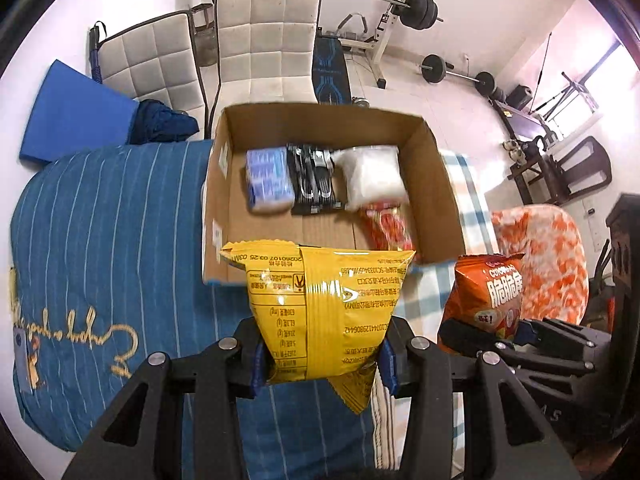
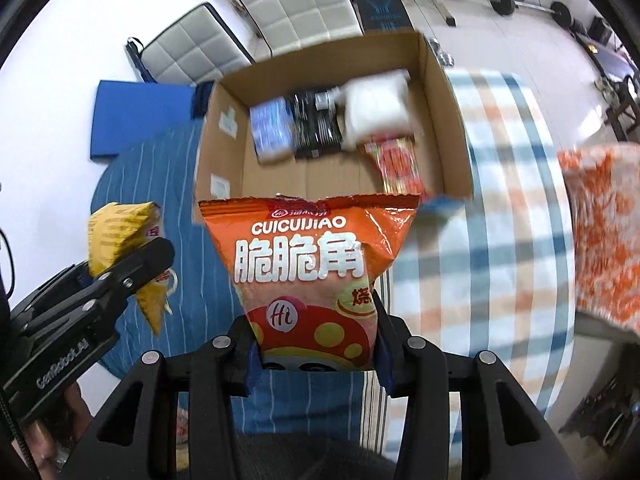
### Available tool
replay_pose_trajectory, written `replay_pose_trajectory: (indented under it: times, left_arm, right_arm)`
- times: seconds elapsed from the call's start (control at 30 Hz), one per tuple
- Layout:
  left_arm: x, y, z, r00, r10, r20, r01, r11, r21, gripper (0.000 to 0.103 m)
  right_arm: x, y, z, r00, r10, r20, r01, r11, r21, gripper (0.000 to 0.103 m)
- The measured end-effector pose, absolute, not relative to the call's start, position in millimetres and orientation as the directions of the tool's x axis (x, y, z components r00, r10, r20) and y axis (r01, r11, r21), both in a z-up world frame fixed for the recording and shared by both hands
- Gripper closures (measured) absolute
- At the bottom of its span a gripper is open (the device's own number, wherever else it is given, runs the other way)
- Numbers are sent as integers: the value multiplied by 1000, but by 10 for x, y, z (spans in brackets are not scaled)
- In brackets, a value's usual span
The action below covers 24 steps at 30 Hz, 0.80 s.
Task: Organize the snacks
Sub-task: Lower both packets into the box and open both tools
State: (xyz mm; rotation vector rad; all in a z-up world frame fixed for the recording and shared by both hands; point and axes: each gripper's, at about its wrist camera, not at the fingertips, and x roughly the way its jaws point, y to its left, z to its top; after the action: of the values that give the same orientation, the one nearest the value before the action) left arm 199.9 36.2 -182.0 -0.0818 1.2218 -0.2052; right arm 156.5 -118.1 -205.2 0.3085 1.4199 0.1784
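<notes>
- Snacks were in both my tools: my left gripper [image 1: 324, 360] was clenched on the lower part of a yellow bag [image 1: 320, 308], and my right gripper [image 2: 316, 354] was clenched on the bottom of an orange bag [image 2: 308, 268], each bag standing up out of the jaws.
- Both bags hung above the bed, on the near side of the cardboard box [image 1: 440, 184], with the yellow bag's top edge overlapping the box's near wall in the left wrist view.
- Inside the box, a blue pack [image 1: 268, 180], a black pack [image 1: 314, 180] and a white pack [image 1: 372, 176] lay side by side along the far part, and a red pack [image 1: 388, 228] lay by the right wall; the near left stretch of the box floor was bare cardboard.
- The box sat where the blue striped bedding [image 1: 112, 240] met the checked blanket [image 2: 500, 240], and its open top had no flaps in the way.
- Two white padded chairs [image 1: 264, 40] stood just beyond the box's far wall.
- The held bags hid the near rim of the box and part of its floor.
- The packs in the box were blurred, so I could not read them.
- My own fingertips were covered by the bags.
</notes>
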Motion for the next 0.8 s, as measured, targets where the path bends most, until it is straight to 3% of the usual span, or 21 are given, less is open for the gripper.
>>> replay_pose_trajectory:
  times: [0.33, 0.8]
  left_arm:
    - [2953, 521, -2119, 233, -225, -946, 37, 974, -223, 63]
    - [3519, 550, -3502, -43, -201, -979, -44, 979, -199, 63]
  right_arm:
    - [2423, -1106, -2098, 151, 301, -942, 25, 951, 308, 57]
    - [3295, -861, -3214, -38, 259, -965, 6, 966, 259, 57]
